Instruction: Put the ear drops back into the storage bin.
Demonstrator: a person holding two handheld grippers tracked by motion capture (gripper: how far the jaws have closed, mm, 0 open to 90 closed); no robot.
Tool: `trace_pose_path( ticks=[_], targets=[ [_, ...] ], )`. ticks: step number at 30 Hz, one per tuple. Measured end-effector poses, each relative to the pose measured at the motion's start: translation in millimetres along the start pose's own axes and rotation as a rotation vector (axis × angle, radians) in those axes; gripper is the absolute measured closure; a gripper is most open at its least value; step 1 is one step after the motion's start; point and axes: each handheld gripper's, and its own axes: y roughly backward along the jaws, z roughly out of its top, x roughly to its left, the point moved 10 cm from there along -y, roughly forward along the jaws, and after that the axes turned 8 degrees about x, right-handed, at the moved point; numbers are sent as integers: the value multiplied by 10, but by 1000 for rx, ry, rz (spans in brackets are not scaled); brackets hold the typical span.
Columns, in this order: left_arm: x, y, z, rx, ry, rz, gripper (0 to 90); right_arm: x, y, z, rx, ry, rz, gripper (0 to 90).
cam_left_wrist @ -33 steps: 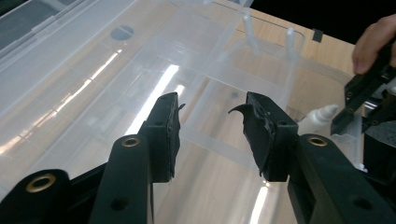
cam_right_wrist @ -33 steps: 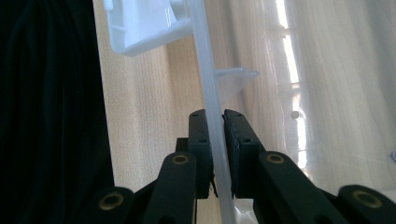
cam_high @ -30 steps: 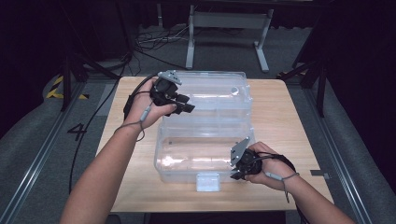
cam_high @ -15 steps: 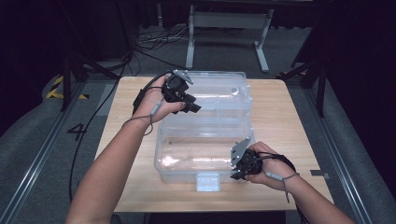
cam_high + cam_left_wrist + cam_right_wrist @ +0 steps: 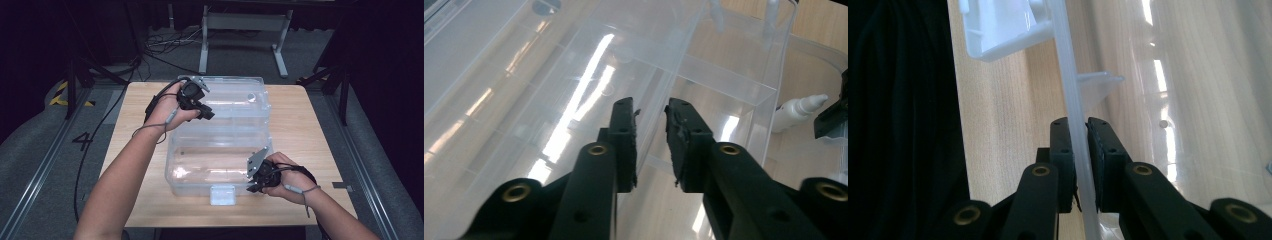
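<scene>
The right gripper (image 5: 1078,127) is clamped on the front rim of the clear plastic box (image 5: 220,165): in the right gripper view both pads press flat against the thin wall, which runs straight up between them. A short rib juts from the wall just beyond the tips, and the white latch (image 5: 998,30) lies farther along the same edge. To one side of the jaws lies bare wooden table (image 5: 998,125), then dark floor; to the other, the box's glossy transparent surface. In the high view this gripper sits at the near right corner of the box, close to the table's front edge, with open tabletop to its right. The left gripper (image 5: 651,112) has just been closing; its jaws stand a narrow gap apart, with a thin ridge of the open lid (image 5: 235,102) running up from the gap between them, and whether the pads press on it cannot be told. Ahead of it the lid's clear panels and ribs slope away, and off to its right a small white bottle (image 5: 796,110) lies on the wood beyond the plastic wall. From above, this gripper is at the lid's left end, with free table to its left.
</scene>
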Motion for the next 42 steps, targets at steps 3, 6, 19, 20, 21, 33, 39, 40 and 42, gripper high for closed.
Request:
trace_pose_path(
  ticks=[3,6,19,20,21,33,39,40,42],
  targets=[
    [-13,3,-1,5,-10,-15,794,0,0,0,1,-3,0,819],
    [-33,7,-1,9,-19,-16,810,-2,0,0,1,-9,1,818],
    [-139,59,-24,3,-59,7,823,-4,-3,3,3,-20,4,816],
    [-153,67,-26,1,-61,7,824,-3,-3,3,3,-22,5,816],
    [-168,73,-29,-1,-61,6,824,-6,-4,3,2,-21,5,816],
    [-320,144,-87,-19,-84,0,831,-3,-3,1,0,-21,2,816],
    [-378,173,-119,-25,-90,-13,834,-3,-4,3,2,-22,0,816],
    [-391,175,-121,-26,-89,-14,835,-3,-4,3,2,-22,0,816],
    [-415,178,-126,-27,-92,-18,836,-3,-4,3,2,-22,0,816]
  ],
)
